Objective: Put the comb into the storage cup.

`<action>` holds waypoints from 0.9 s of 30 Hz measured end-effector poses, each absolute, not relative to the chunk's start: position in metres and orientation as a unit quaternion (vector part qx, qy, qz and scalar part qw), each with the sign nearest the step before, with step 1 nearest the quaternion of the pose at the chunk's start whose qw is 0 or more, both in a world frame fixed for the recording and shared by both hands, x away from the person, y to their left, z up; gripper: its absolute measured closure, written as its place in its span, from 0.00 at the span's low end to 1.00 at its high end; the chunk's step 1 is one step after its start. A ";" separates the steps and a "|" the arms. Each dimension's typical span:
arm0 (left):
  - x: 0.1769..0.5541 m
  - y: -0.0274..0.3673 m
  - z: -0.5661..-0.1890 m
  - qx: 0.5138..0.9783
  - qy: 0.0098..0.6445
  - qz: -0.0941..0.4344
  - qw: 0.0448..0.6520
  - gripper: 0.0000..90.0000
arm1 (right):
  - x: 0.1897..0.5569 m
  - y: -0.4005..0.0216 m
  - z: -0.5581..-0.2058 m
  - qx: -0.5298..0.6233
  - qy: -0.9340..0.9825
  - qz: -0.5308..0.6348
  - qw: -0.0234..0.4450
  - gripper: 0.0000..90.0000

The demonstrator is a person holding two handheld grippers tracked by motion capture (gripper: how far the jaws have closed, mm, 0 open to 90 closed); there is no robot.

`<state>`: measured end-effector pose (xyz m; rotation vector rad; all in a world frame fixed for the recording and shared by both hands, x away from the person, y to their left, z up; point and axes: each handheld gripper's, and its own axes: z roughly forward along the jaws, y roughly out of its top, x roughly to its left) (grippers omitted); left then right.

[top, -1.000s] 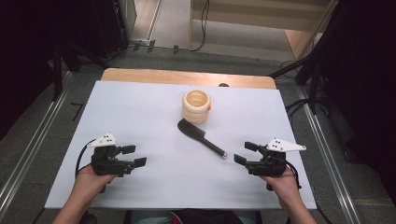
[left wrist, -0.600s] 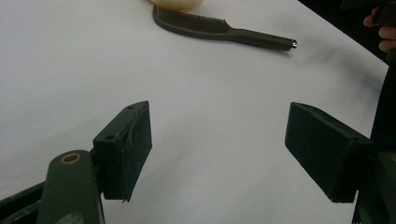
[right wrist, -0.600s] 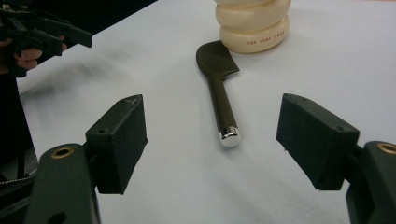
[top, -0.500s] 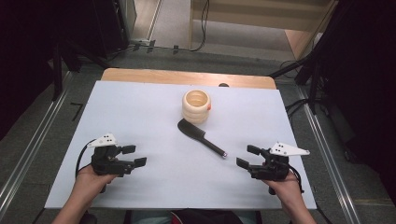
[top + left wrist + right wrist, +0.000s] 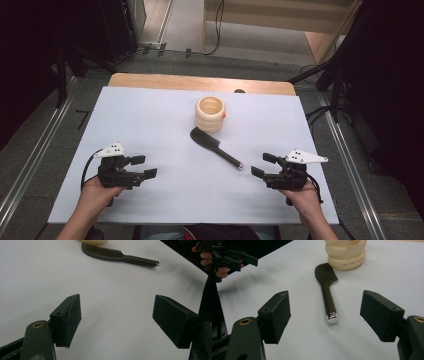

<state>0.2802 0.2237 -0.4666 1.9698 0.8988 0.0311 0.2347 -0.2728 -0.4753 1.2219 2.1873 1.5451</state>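
The black comb (image 5: 215,147) is lying flat just beside the cream cup (image 5: 210,113), not yet picked up, so the wide-open, empty right gripper (image 5: 262,164) and left gripper (image 5: 143,166) must be brought closer.

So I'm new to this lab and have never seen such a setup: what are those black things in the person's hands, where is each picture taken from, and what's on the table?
A person sits at a table covered in white and holds a hand-operated gripper in each hand. Each gripper has two black jaws and its own small camera.

The high view looks down from above: the left gripper is at the left, the right gripper at the right.

The other two pictures come from the gripper cameras, looking out between each gripper's own jaws.

On the table stand a cream ribbed cup and, just in front of it, a dark comb with a silver-tipped handle that points toward the right gripper.

Nothing is held: both grippers are open, with only bare table between the jaws.
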 end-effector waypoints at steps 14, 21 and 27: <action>0.280 0.223 -0.467 0.804 0.367 0.012 0.468 0.26 | 0.254 -0.266 -0.468 0.415 0.741 0.517 0.107 0.25; 0.280 0.223 -0.467 0.803 0.367 0.012 0.469 0.26 | 0.265 -0.259 -0.466 0.413 0.743 0.516 0.108 0.25; 0.281 0.224 -0.467 0.804 0.366 0.012 0.468 0.26 | 0.276 -0.251 -0.465 0.408 0.746 0.515 0.107 0.25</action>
